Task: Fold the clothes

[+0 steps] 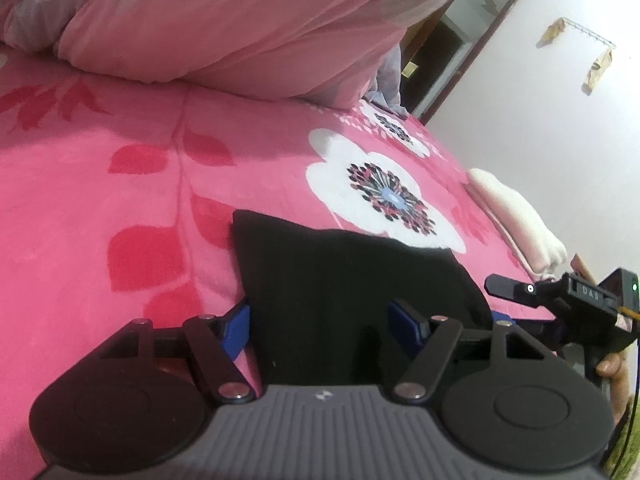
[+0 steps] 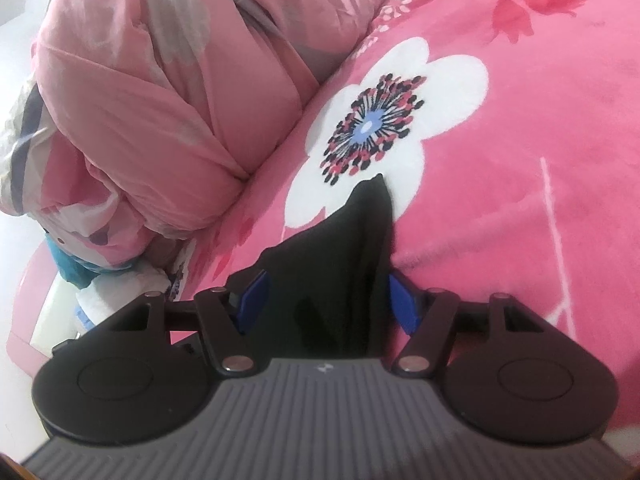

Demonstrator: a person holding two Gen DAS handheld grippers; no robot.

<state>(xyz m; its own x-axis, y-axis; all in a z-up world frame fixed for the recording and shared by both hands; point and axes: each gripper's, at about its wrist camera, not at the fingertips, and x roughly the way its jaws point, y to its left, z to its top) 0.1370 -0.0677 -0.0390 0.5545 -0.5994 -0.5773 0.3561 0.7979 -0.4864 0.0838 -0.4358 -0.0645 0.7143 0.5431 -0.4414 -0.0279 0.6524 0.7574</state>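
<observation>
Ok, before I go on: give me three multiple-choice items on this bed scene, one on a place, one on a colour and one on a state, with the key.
1. Where does the far edge of the black garment reach?
A) onto a white flower print
B) onto a chair
C) onto the floor

2. What colour are the pads of the left gripper?
A) red
B) blue
C) white

3. How is the cream cloth at the bed's edge?
A) folded in a neat stack
B) spread out flat
C) rolled into a ball

Key:
1 A, the garment's dark edge overlaps the flower's petals in both wrist views.
2 B, both pads show blue on either side of the garment.
3 A, layered fold lines run along its side.
</observation>
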